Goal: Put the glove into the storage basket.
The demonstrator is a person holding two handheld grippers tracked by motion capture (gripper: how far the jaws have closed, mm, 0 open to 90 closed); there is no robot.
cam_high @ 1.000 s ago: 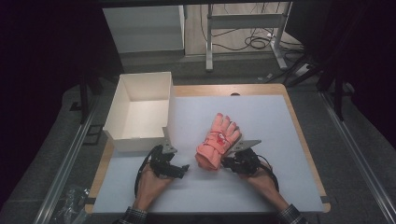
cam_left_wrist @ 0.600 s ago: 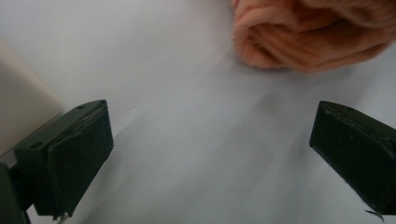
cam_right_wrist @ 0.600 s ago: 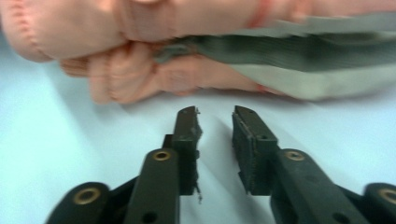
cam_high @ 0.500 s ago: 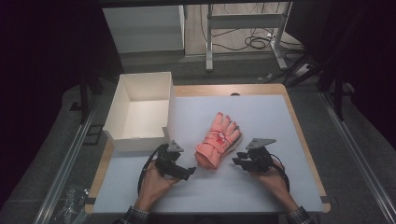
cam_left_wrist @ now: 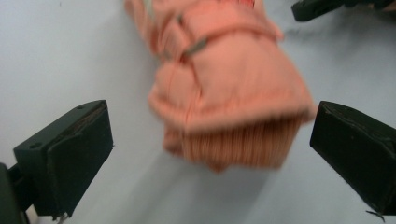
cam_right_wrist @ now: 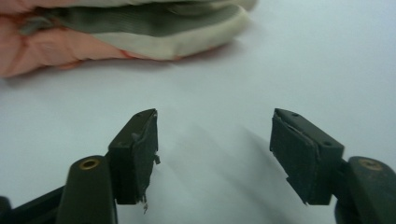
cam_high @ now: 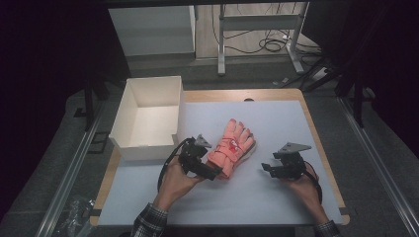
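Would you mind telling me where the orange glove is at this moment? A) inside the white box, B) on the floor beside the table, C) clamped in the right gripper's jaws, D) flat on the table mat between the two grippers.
D: the orange glove lies flat on the mat, with the left gripper at its cuff, jaws open either side, and the right gripper apart from it with nothing between its jaws; the white box holds nothing.

Bare mat around glove, white box walling left
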